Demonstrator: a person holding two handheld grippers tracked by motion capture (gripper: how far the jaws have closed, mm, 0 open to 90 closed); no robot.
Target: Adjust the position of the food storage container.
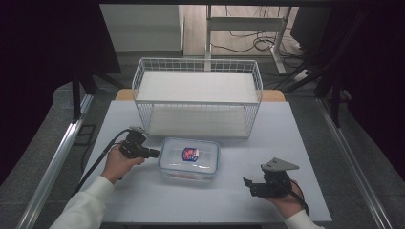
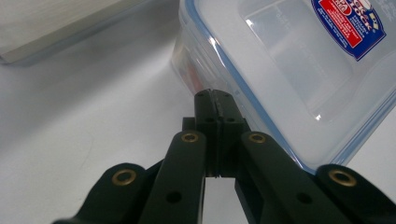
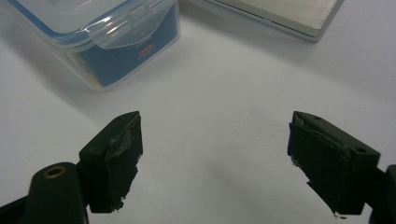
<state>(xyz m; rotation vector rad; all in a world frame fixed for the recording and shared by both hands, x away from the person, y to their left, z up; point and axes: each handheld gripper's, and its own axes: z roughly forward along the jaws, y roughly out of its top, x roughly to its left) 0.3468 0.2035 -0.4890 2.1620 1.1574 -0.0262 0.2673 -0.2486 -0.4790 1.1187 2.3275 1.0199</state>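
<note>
1. Sitting near the middle of the desk [image 1: 143, 200], just in front of the wire basket [image 1: 197, 98]: a clear plastic container [image 1: 189, 159] with a blue-edged lid and a red-and-blue label on top.
2. Pressing up against the container's left side: the left hand-held gripper [image 1: 154, 153], jaws fully closed on each other with nothing between them; in the left gripper view its tips [image 2: 214, 95] meeting the container [image 2: 289, 70] at the lid's rim, whether touching or a hair short being hard to tell.
3. Resting at the right front of the desk, well apart from the container: the right hand-held gripper [image 1: 248, 183], jaws spread wide and empty, the container's latch side [image 3: 116, 37] lying ahead of it in the right gripper view.
4. Judging progress: looking like an early stage, with the lid seemingly still seated and the container still outside the basket, whose shelves are holding nothing.
5. Remaining, by this reading: nudging or steadying the container with the closed left tips, bringing the open right hand-held gripper in to the latch or wall, then opening or moving the container.
</note>
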